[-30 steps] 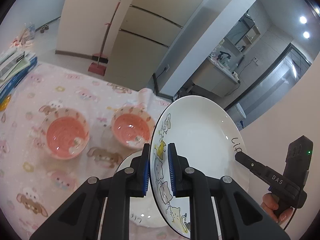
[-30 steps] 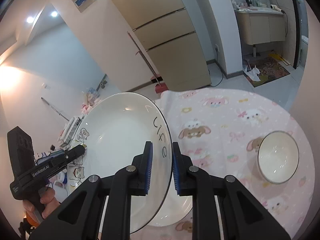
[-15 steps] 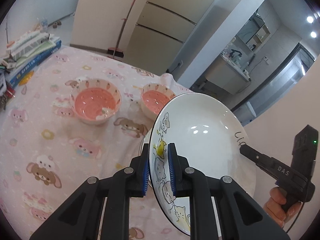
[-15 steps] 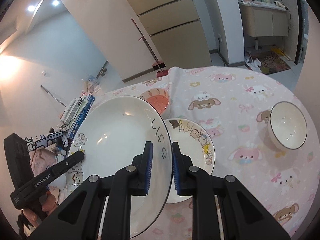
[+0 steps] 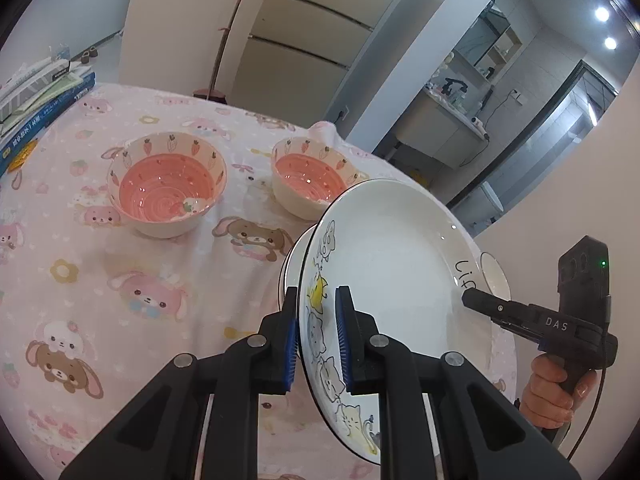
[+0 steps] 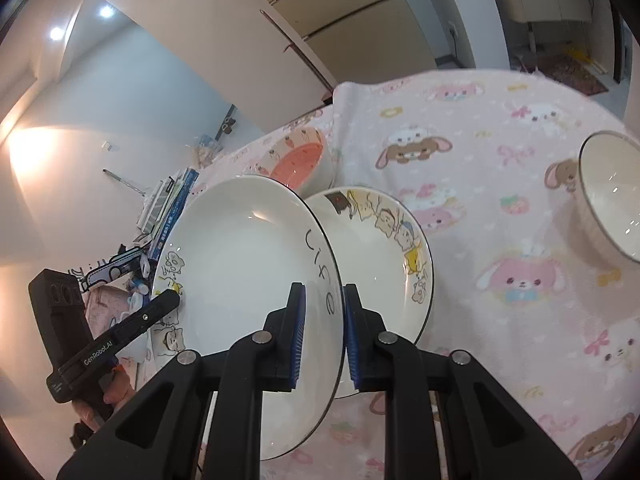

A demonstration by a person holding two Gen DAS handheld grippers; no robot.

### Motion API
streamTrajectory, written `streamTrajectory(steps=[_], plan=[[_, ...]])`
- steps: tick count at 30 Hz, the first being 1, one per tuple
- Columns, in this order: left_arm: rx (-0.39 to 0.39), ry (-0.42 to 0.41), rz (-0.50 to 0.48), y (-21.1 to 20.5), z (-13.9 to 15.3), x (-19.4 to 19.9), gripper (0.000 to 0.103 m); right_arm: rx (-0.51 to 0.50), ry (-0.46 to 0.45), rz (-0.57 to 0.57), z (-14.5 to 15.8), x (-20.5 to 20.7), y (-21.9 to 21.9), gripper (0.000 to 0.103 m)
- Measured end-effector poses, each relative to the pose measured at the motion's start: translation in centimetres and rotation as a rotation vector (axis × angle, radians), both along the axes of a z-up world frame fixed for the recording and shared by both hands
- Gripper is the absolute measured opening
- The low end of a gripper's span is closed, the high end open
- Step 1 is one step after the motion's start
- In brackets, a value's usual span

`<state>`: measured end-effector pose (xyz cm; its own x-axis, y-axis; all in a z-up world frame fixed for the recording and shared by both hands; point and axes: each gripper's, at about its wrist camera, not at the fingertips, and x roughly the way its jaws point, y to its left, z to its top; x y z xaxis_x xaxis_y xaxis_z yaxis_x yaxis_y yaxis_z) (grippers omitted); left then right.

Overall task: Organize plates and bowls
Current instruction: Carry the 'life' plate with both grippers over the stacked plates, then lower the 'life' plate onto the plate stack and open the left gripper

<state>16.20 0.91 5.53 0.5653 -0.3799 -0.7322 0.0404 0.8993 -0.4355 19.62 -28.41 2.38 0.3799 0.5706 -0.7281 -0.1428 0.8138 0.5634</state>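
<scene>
A white plate (image 5: 392, 264) with cartoon cats and black lettering hangs tilted above the table, held on opposite rims. My left gripper (image 5: 317, 344) is shut on its cat-printed rim. My right gripper (image 6: 323, 332) is shut on the lettered rim of the same white plate (image 6: 248, 264). Just beneath lies a second plate (image 6: 384, 248) with cartoon animals, flat on the pink tablecloth (image 6: 500, 184). Two pink bowls stand beyond: a larger one (image 5: 166, 188) and a smaller one (image 5: 310, 176). A white dark-rimmed bowl (image 6: 612, 196) stands at the right.
A stack of books (image 5: 36, 104) lies at the table's far left edge. A person's hand (image 5: 556, 392) grips the right gripper's handle. Behind the table are a broom (image 5: 224, 52), cabinets and a doorway to a washroom.
Both grippers have come down with the white plate, which now hangs closer to the cartoon plate on the table. The bowls and tablecloth look larger and nearer.
</scene>
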Motion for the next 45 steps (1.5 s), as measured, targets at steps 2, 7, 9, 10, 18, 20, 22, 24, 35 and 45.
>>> streamTrajectory(steps=[2, 7, 9, 10, 18, 20, 22, 24, 35, 45], plan=[[0.000, 0.024, -0.004, -0.1, -0.9, 0.6, 0.017, 0.020, 0.025, -0.003, -1.1, 0.3, -0.3, 0.018], [-0.031, 0.071, -0.011, -0.3, -3.4, 1.8, 0.017, 0.026, 0.064, -0.027, -3.1, 1.1, -0.9, 0.018], [-0.055, 0.064, -0.014, -0.3, -3.9, 2.1, 0.017, 0.022, 0.070, -0.036, -3.6, 1.3, -1.0, 0.018], [-0.074, 0.041, -0.021, -0.2, -4.0, 2.2, 0.017, 0.016, 0.068, -0.041, -3.8, 1.4, -1.1, 0.018], [-0.064, -0.008, -0.021, -0.2, -5.0, 3.0, 0.017, 0.032, 0.027, -0.039, -4.9, 1.9, -1.2, 0.018], [-0.084, -0.002, -0.023, -0.1, -5.6, 3.3, 0.017, 0.015, 0.014, -0.049, -5.1, 1.9, -1.2, 0.018], [-0.109, -0.003, -0.023, 0.1, -6.0, 3.5, 0.017, 0.014, 0.010, -0.054, -5.3, 2.0, -1.3, 0.018], [-0.123, -0.017, -0.021, 0.2, -6.1, 3.5, 0.017, 0.020, 0.006, -0.054, -5.5, 2.0, -1.4, 0.018], [-0.213, 0.020, -0.012, 0.7, -7.3, 4.0, 0.035, 0.096, 0.031, -0.052, -6.3, 2.3, -1.9, 0.020], [-0.248, -0.021, -0.014, 1.3, -6.3, 3.4, 0.050, 0.094, 0.021, -0.057, -6.2, 2.1, -1.6, 0.026]])
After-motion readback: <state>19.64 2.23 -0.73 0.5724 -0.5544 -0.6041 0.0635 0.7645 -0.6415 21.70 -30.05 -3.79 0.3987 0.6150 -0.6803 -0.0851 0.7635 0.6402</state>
